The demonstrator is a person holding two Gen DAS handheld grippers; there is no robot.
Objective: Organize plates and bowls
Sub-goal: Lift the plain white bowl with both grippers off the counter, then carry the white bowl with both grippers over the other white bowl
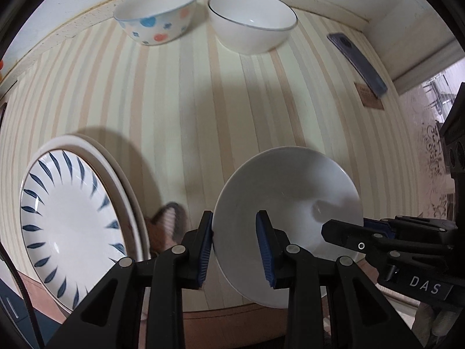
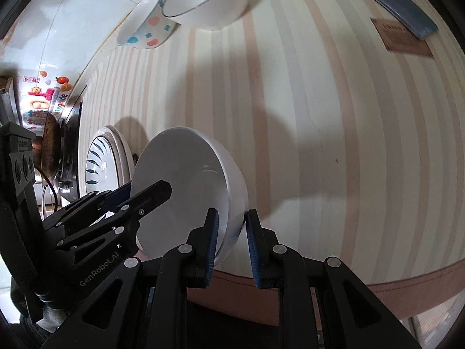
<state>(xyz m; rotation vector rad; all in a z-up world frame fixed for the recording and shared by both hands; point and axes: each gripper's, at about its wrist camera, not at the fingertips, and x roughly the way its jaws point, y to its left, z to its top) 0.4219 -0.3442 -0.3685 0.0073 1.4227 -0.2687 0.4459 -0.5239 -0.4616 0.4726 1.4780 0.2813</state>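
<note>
Left wrist view: three bowls show on the striped cream-and-peach desk (image 1: 203, 110). Two stand side by side at the far edge, a white ceramic bowl with blue and pink spots (image 1: 155, 14) and, just beside it, a plain white bowl with a thin dark rim (image 1: 252, 21). The third, a plain white glossy bowl (image 1: 286, 218), is tilted on its side at the near edge. The left hand-held gripper (image 1: 235, 250) has its blue-padded fingers partly closed on that bowl's near rim, one pad outside the wall and one inside. The right hand-held gripper (image 1: 345, 232) reaches in from the right onto the opposite rim; its body carries the letters "DAS". At the left lie two stacked plates, a white plate with dark blue leaf strokes (image 1: 72, 224) on a plain white plate (image 1: 128, 197). One dark blue flat phone-like object (image 1: 359, 61) lies on a brown card (image 1: 370, 99) whose print is unreadable.

Right wrist view: the same three bowls and two plates appear. The right hand-held gripper (image 2: 231, 244) has its narrowly parted fingers around the tilted bowl's (image 2: 186, 192) wall, though contact on the outer pad is hard to judge. The left hand-held gripper (image 2: 145, 195), marked "GenRobot.AI", grips the far rim. Colourful stickers (image 2: 43, 99) on the left are illegible.
</note>
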